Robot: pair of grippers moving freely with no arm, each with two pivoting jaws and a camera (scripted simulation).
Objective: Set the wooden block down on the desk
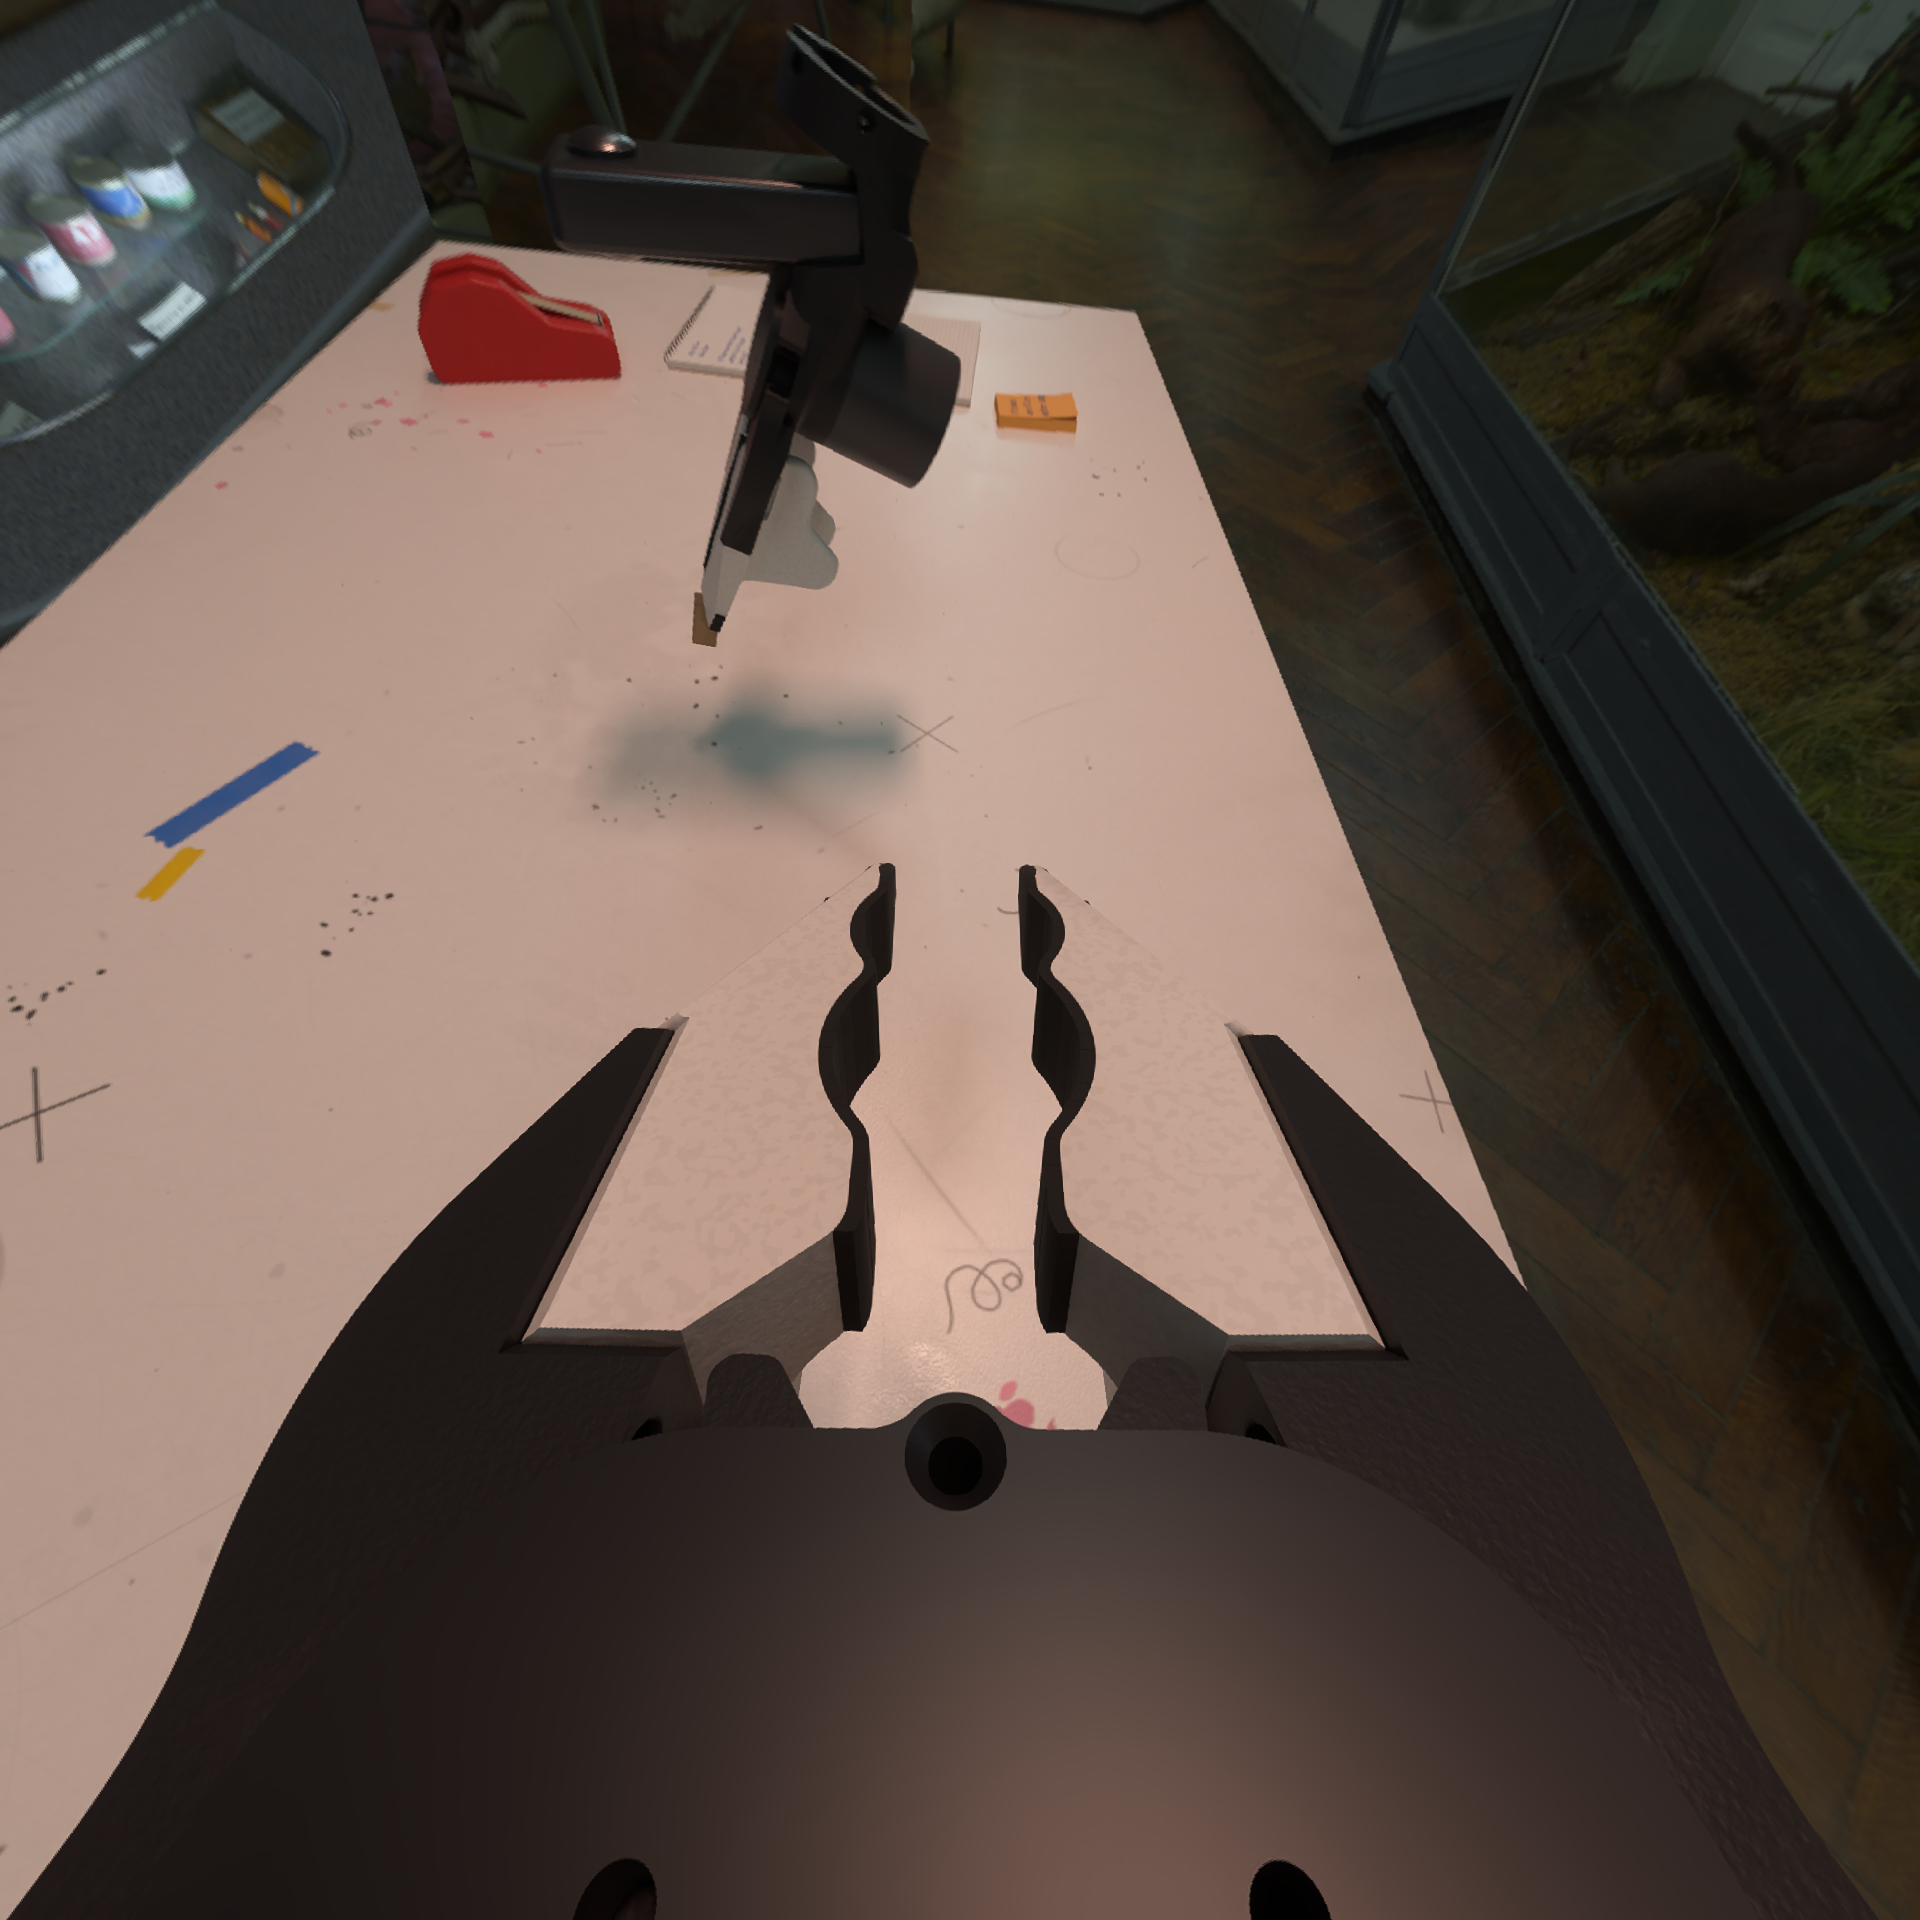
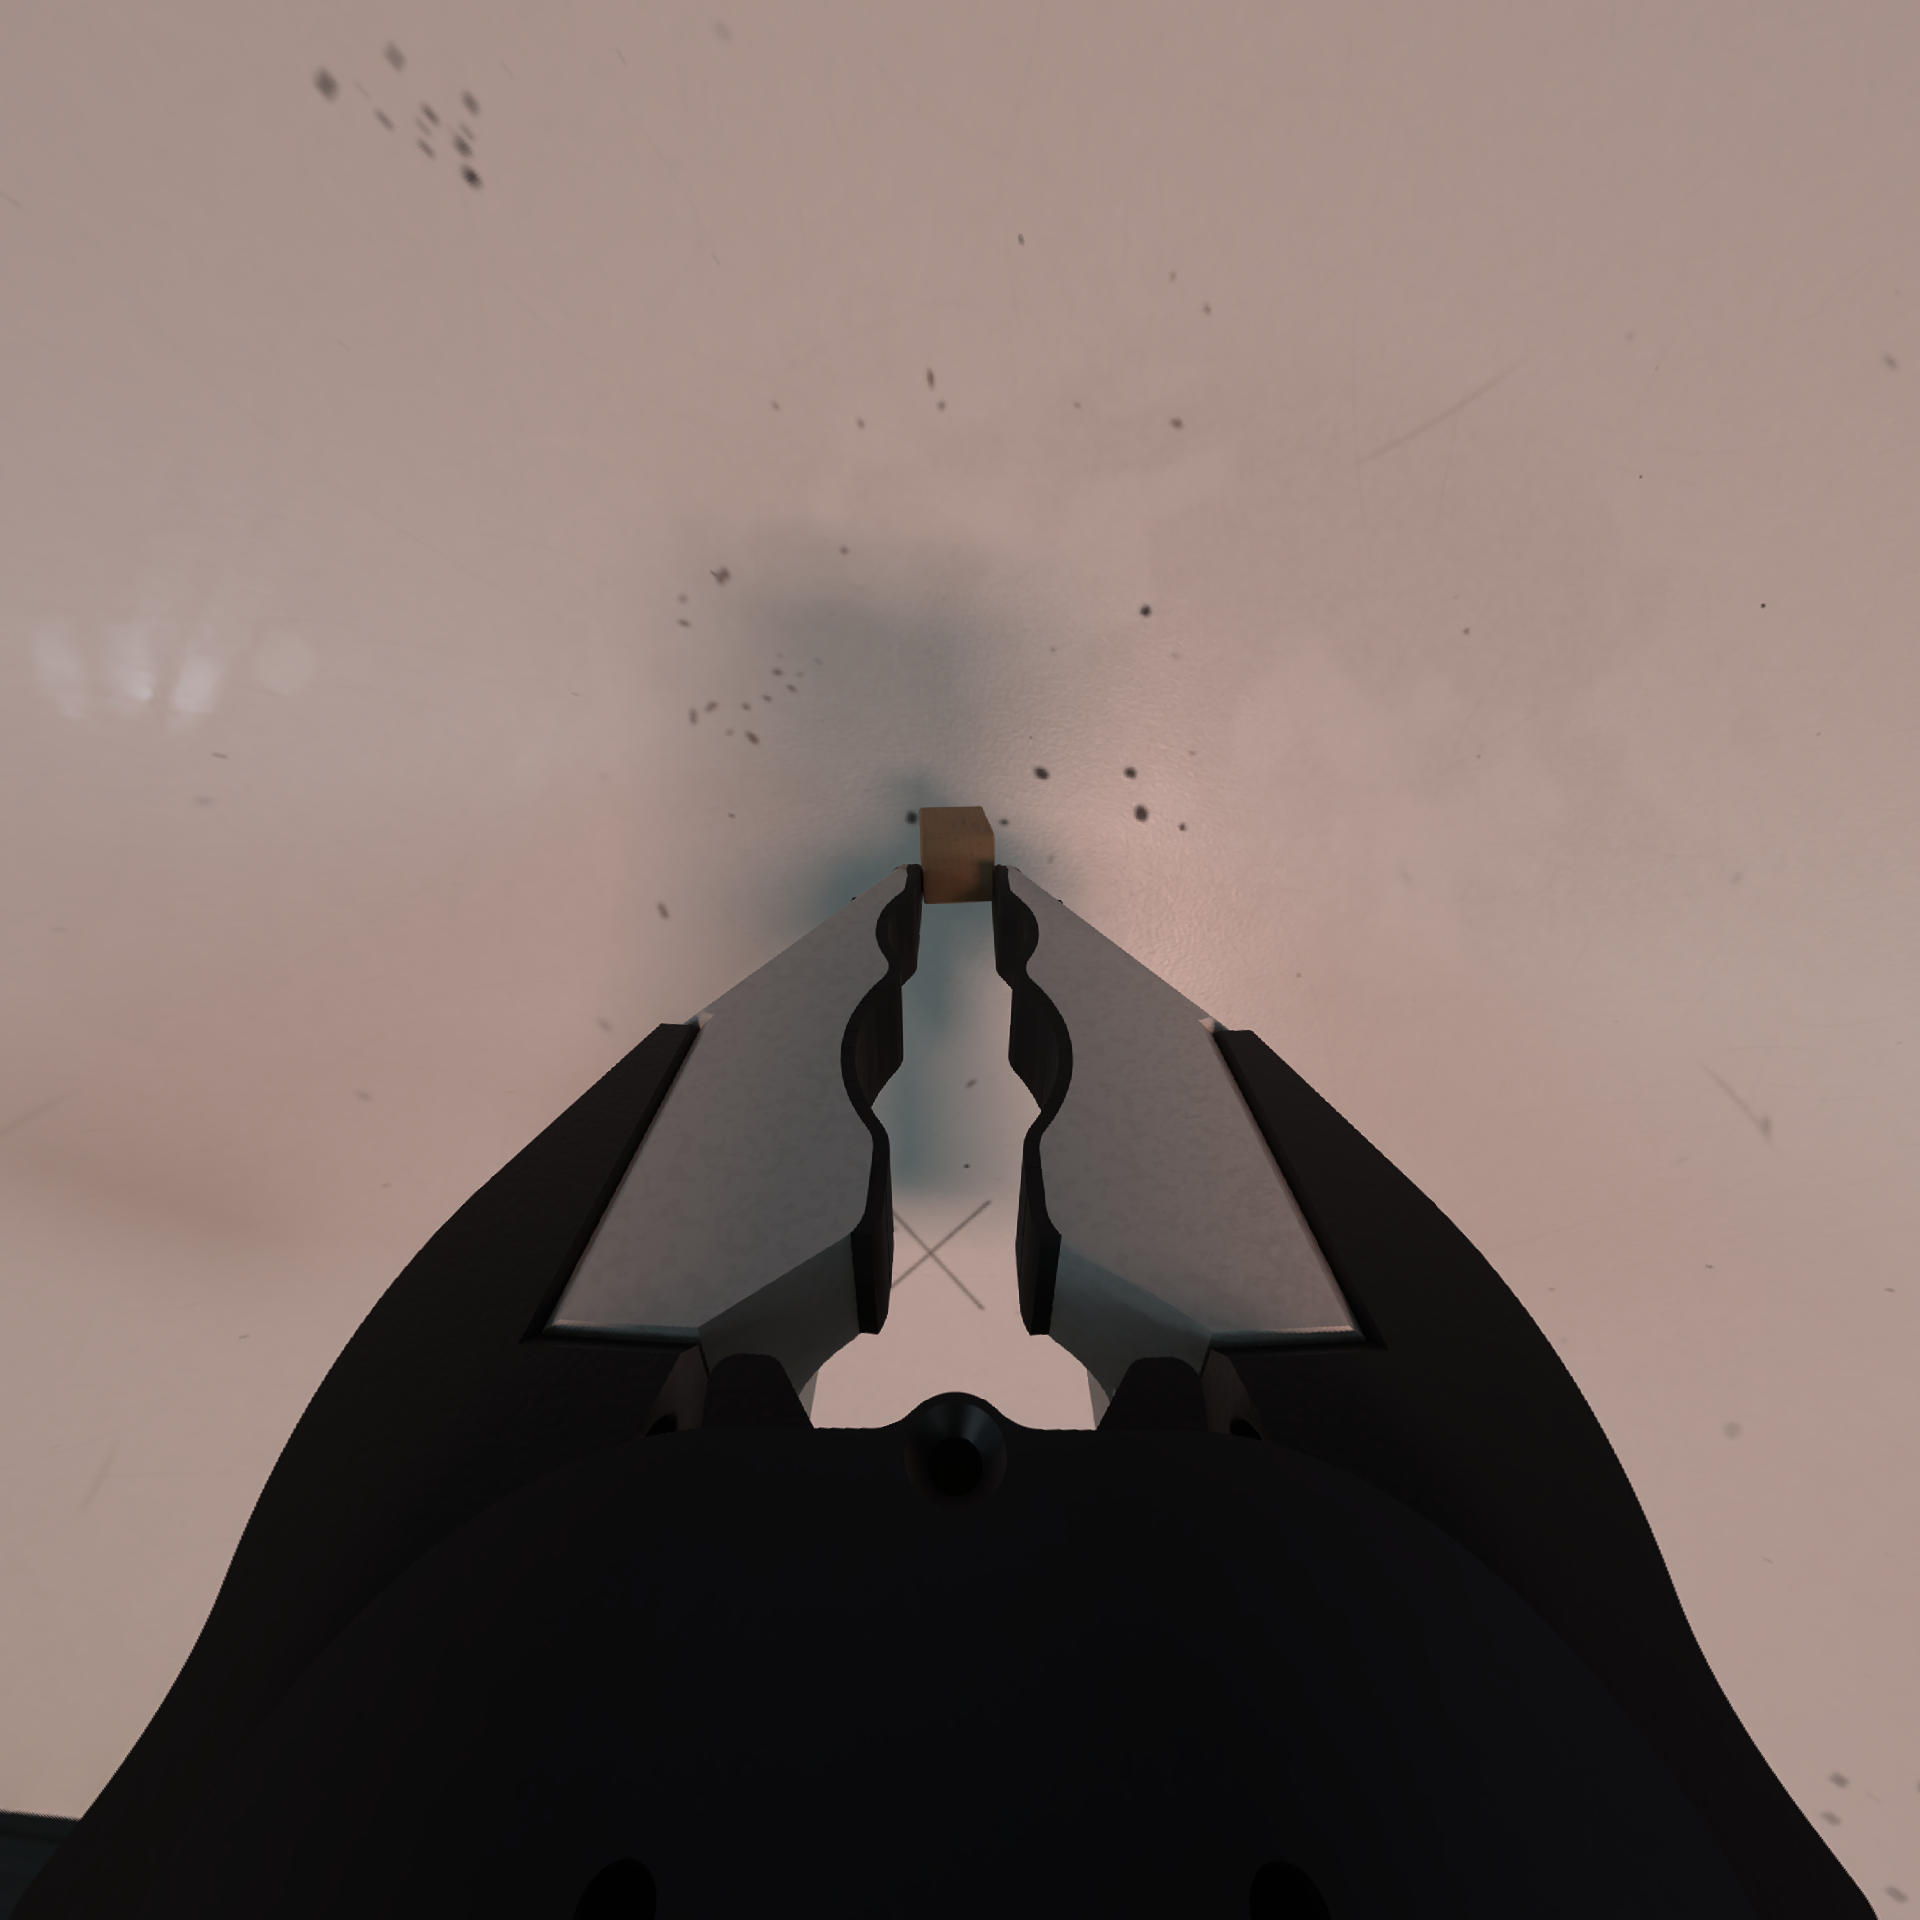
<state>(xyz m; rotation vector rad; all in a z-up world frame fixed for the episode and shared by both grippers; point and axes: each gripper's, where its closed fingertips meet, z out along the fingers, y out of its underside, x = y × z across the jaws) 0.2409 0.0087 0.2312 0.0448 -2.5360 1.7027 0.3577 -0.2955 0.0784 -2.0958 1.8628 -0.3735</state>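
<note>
A small wooden block (image 2: 954, 854) is pinched between the tips of my right gripper (image 2: 957, 883), which points down at the pale desk (image 2: 416, 520). In the left wrist view the right gripper (image 1: 717, 618) hangs above the middle of the desk (image 1: 416, 644) with the block (image 1: 703, 621) at its tips, clear of the surface, with its shadow below on the desk. My left gripper (image 1: 954, 883) is open and empty, low over the near part of the desk, well short of the block.
A red tape dispenser (image 1: 514, 322), a spiral notepad (image 1: 717, 338) and an orange pad (image 1: 1035, 409) lie at the far end. Blue tape (image 1: 231, 792) and yellow tape (image 1: 169, 873) mark the left side. The desk edge (image 1: 1340, 831) drops to a wooden floor on the right.
</note>
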